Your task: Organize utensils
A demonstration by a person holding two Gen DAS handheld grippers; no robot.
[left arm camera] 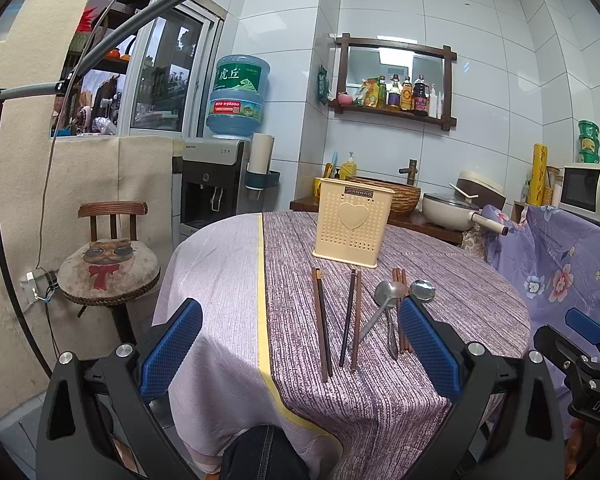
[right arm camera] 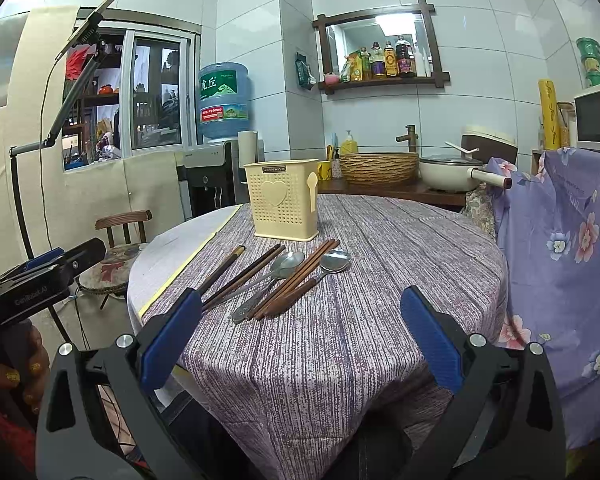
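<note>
our left gripper [left arm camera: 300, 344] hangs over the near edge of the round table [left arm camera: 480, 304], its blue-padded fingers [left arm camera: 172, 348] spread wide with nothing between them. in the left wrist view two pairs of chopsticks lie on the purple striped cloth [left arm camera: 380, 400] within the gap: a brown pair [left arm camera: 322, 324] to the left and a darker pair [left arm camera: 351, 318] beside it, both pointing away from us toward the cream utensil holder [left arm camera: 352, 222] standing upright farther back. the right-hand finger pad of this gripper covers part of a third chopstick pair [left arm camera: 399, 276], and a steel spoon [left arm camera: 384, 300] lies just left of that pad, its handle slanting toward the darker chopsticks. a second spoon [left arm camera: 422, 290] shows its bowl just above the same pad.

our right gripper [right arm camera: 302, 338] is also held with fingers [right arm camera: 430, 340] wide apart and holding nothing, low in front of the table. in its view the whole set lies beyond the fingertips, left of the gap's middle: chopstick pairs [right arm camera: 224, 270], the long spoon [right arm camera: 272, 280], reddish chopsticks [right arm camera: 300, 276] and the wooden-handled spoon [right arm camera: 320, 272], fanned toward the holder [right arm camera: 282, 200]. nothing touches either gripper. the left gripper's body [right arm camera: 40, 276] shows at the left edge, gripped by a hand [right arm camera: 16, 376] with yellow nails. a wooden chair [left arm camera: 108, 264] with a cat cushion stands left of the table.
</note>
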